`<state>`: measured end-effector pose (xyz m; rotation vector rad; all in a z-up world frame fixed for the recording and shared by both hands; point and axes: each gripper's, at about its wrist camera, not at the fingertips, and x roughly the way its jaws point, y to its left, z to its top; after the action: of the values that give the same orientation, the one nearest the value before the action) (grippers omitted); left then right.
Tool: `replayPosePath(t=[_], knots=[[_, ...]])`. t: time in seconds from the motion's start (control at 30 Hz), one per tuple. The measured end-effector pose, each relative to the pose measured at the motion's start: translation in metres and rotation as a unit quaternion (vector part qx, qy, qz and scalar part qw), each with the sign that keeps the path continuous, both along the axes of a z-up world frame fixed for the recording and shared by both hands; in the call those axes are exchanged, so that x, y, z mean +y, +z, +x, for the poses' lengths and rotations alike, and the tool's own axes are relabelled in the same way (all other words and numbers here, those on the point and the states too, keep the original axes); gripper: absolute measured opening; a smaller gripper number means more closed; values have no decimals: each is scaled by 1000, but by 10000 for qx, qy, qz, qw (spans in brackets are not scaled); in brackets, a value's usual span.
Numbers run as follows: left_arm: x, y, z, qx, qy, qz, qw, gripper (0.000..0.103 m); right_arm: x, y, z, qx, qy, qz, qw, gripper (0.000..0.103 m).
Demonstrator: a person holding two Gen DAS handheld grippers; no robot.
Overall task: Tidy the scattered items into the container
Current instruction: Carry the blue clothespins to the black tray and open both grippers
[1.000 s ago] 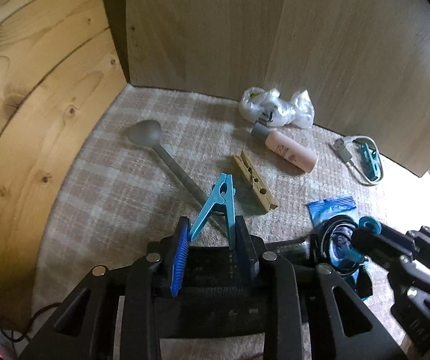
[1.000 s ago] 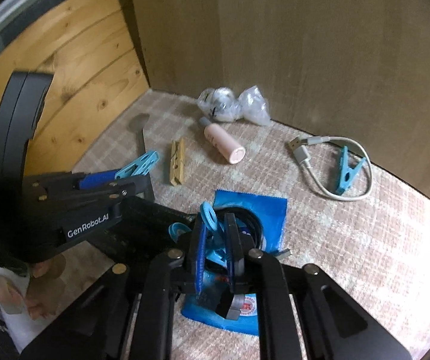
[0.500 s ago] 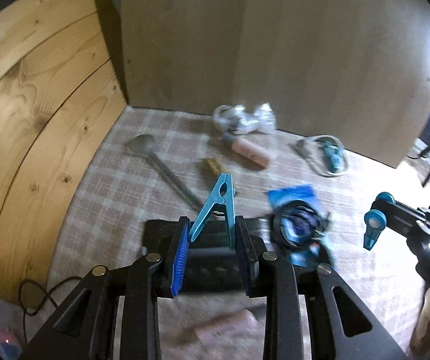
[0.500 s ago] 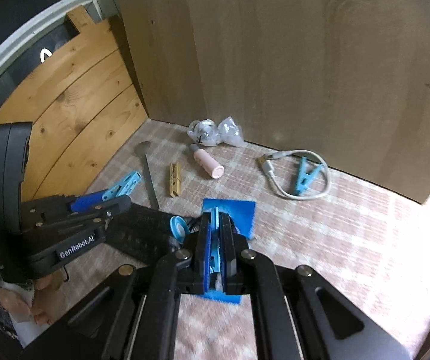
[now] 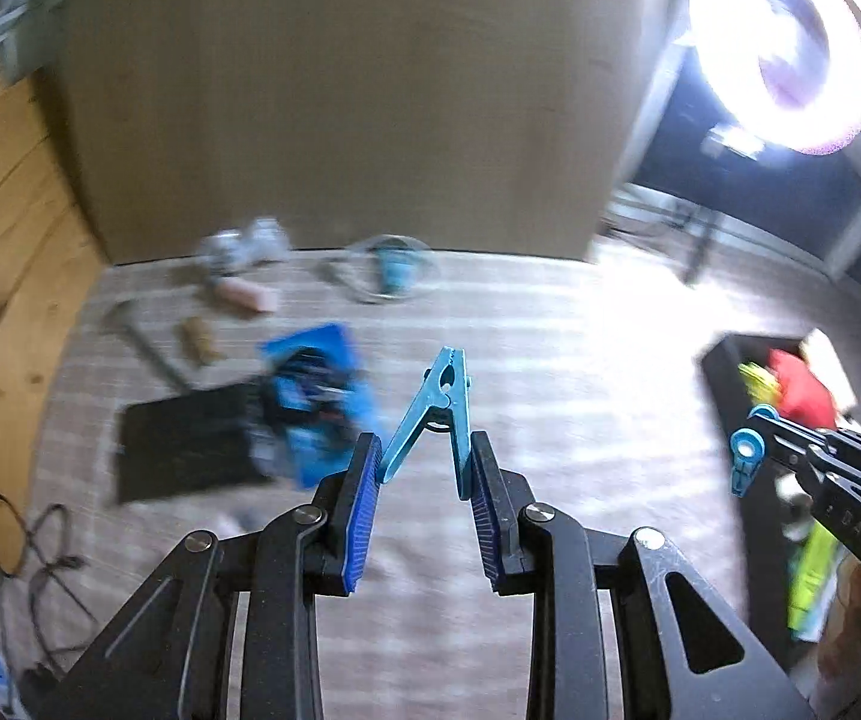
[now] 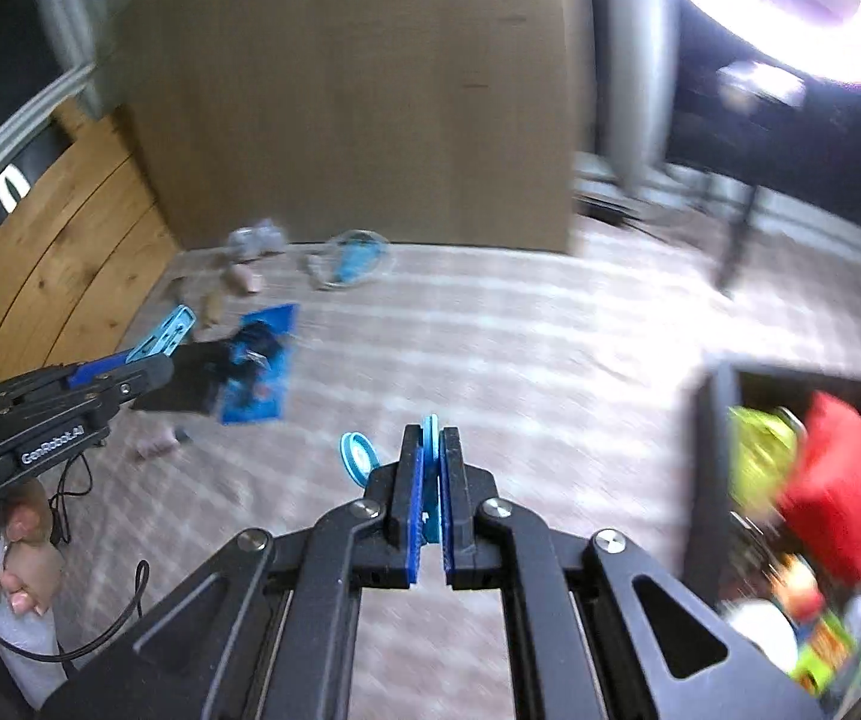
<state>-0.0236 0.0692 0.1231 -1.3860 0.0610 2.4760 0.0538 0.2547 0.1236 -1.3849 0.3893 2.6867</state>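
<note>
**Both grippers carry blue clips above the checked cloth**

The left gripper point(image 5: 424, 468) is clamped on the two splayed handles of a blue peg point(image 5: 433, 414), whose nose points up and away from the camera. The right gripper point(image 6: 429, 468) has its pads pressed together on a blue ringed clip point(image 6: 357, 457); one round end of the clip sticks out to the left of the pads, and a thin blue edge shows between them.

The landmark is the black bin point(image 6: 712, 420), at the right edge of the cloth point(image 6: 490, 348). It holds a red item point(image 6: 838, 480) and something yellow-green point(image 6: 760, 450); the rest of its contents are too blurred to name. The right gripper is near the bin, to its left, and its clip is over the cloth, not over the bin. The left gripper is farther from the bin, on the same side.

Well apart from the bin, toward the far left of the cloth, lie the scattered things: a blue packet point(image 5: 316, 402) with a dark coil on it, a black flat piece point(image 5: 184, 450) touching the packet, a white cable point(image 5: 382, 282) looped around another blue peg, a pink tube point(image 5: 244, 294), a wooden peg point(image 5: 199, 342), a crumpled clear bag point(image 5: 244, 240) and a grey spoon point(image 5: 148, 342). All are blurred.
</note>
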Motion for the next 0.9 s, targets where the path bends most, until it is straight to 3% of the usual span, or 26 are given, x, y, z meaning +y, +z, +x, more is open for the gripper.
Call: replayPosePath(t=[0.27, 0.53, 0.67, 0.9], knots=[[111, 6, 69, -169, -1189, 246, 9925, 27, 83, 10, 121, 21, -1207, 37, 9927, 5], [208, -2, 148, -519, -2326, 342, 9706, 27, 150, 6, 220, -193, -2107, 162, 9772, 5], [240, 1, 176, -615, -2668, 406, 9609, 27, 174, 3, 255, -251, -2379, 168, 9708, 5], [284, -3, 198, -673, -2885, 340, 9545, 27, 205, 0, 288, -284, -2638, 161, 9640, 5]])
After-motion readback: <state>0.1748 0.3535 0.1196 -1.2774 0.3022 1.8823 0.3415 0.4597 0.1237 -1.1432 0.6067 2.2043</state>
